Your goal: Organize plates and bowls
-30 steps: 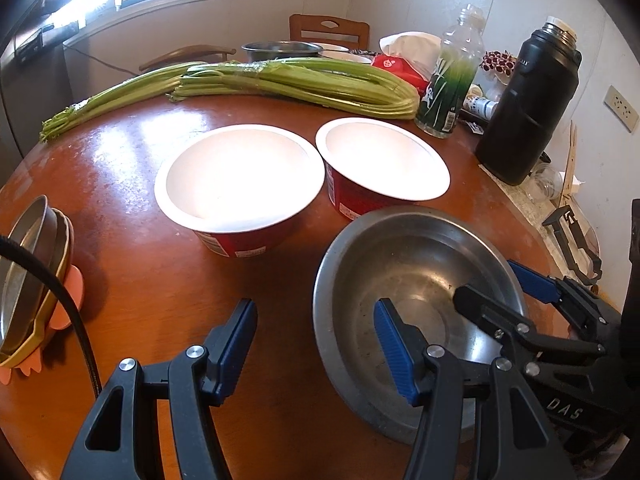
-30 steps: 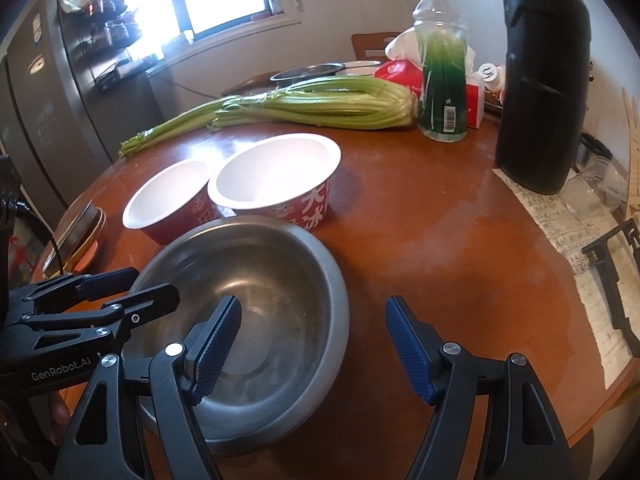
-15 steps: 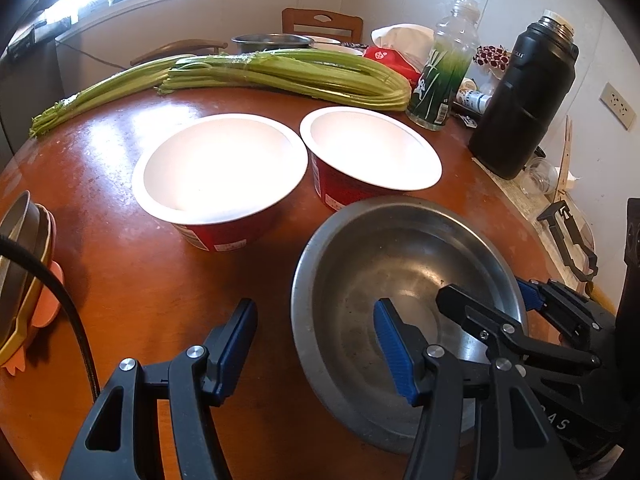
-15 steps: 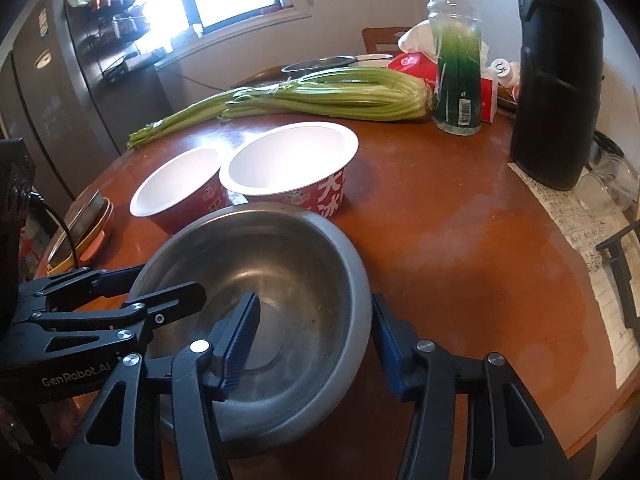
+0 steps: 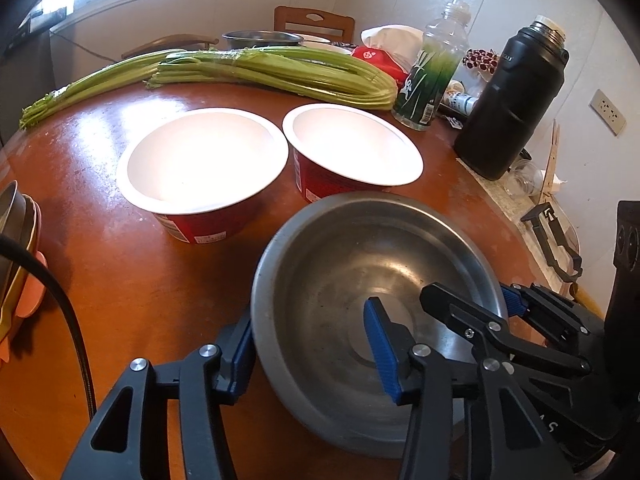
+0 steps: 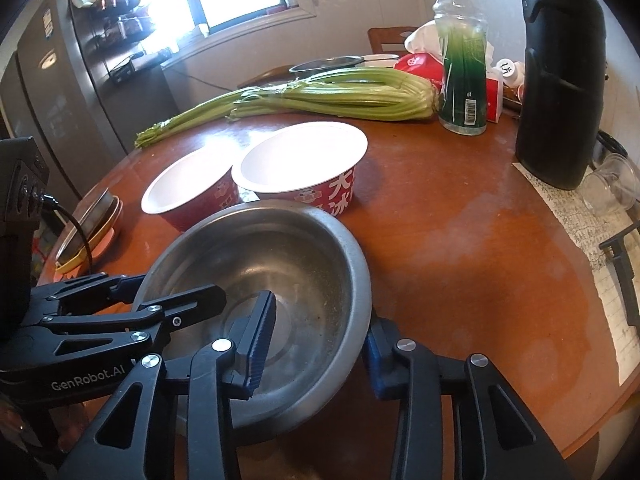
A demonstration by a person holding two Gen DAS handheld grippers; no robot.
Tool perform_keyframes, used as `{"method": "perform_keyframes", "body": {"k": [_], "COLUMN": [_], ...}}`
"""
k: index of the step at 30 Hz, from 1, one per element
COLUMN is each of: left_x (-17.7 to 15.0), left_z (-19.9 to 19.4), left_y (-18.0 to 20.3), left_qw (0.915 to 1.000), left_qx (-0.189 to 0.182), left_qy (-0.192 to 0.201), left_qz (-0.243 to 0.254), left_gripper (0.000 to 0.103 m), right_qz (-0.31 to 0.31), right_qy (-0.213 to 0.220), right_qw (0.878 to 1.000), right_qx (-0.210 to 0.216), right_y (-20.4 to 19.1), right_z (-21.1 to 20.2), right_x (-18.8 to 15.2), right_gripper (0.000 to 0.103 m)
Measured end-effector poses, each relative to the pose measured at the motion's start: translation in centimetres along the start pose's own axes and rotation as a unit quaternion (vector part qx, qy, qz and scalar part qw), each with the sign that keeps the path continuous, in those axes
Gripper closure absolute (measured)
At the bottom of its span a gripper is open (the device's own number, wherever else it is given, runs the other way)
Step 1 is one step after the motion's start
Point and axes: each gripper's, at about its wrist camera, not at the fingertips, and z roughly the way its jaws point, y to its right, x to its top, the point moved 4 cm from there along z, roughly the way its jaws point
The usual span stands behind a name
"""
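Observation:
A steel bowl [image 5: 360, 276] [image 6: 288, 260] sits at the near edge of the round wooden table. My left gripper [image 5: 312, 352] straddles its left rim, one finger outside, one inside, and still looks open. My right gripper [image 6: 316, 344] straddles its right rim the same way, jaws narrowed around the wall. Behind it stand two red paper bowls with white insides, one on the left [image 5: 204, 160] [image 6: 192, 192] and one on the right [image 5: 352, 148] [image 6: 304, 164]. A stack of plates [image 5: 16, 248] [image 6: 92, 232] lies at the table's left edge.
A celery bunch [image 5: 260, 68] lies across the back. A green bottle [image 5: 436, 72], a black flask [image 5: 516, 108], a red tissue pack [image 6: 424, 68] and another steel bowl [image 5: 260, 38] stand at the back right. Paper and a black clip [image 6: 616, 264] lie at the right edge.
Both grippers moved forward onto the steel bowl's rim, one on each side. The right gripper's jaws narrowed around the rim. The bowl shifted slightly toward the paper bowls.

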Motion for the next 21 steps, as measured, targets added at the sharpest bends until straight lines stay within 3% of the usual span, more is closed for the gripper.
{"method": "perform_keyframes", "body": {"k": [21], "left_x": [-0.8], "left_z": [-5.1], "left_y": [-1.7], "left_qw": [0.9989], "left_qx": [0.012], "left_qy": [0.045], "left_qz": [-0.003], "left_gripper": [0.054], "right_qz": [-0.038], "right_qy": [0.026], "right_qw": [0.999], "right_qx": [0.005], "right_y": [-4.4], "right_z": [-3.2], "right_x": [0.2], "right_gripper": [0.064]}}
